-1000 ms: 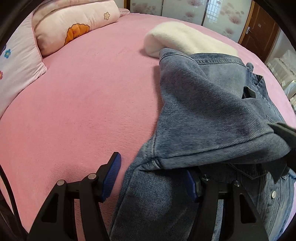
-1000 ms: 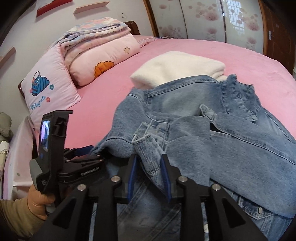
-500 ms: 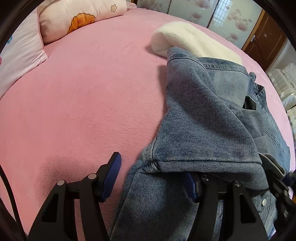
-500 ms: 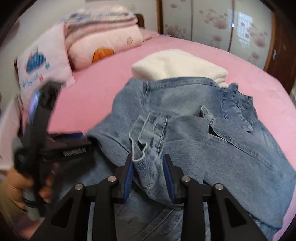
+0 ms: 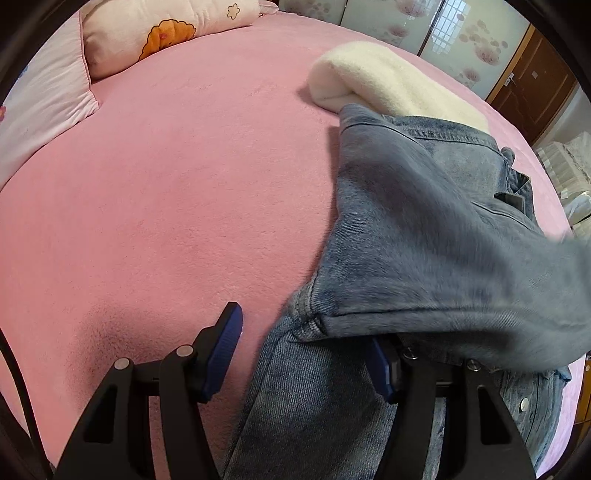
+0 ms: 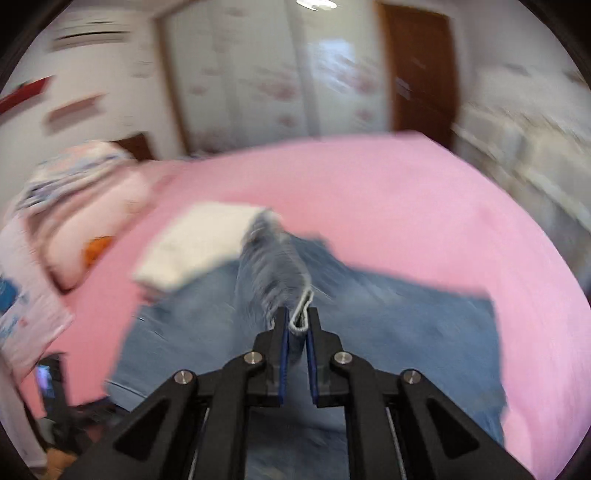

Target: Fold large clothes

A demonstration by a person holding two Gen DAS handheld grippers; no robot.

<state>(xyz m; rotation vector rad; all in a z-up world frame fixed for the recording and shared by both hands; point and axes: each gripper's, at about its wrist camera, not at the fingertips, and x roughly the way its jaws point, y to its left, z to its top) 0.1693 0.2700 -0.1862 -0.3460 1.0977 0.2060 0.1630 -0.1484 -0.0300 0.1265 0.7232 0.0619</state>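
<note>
The pink bed (image 5: 155, 192) is carrying everything. The denim jacket (image 5: 424, 229) is lying across its right half, far end overlapping the folded white blanket (image 5: 388, 77). Pillows (image 5: 159, 26) are sitting far left. Your left tongs (image 5: 306, 354) are standing apart over the jacket's near left edge, fabric draping over the right finger. Your right tongs (image 6: 296, 332) are closing, pads clamping the jacket's sleeve cuff (image 6: 301, 314), sleeve lifting blurred off the bed.

R gripper (image 6: 296, 328) fingers closing on denim cuff; L gripper (image 5: 306, 354) fingers apart.
</note>
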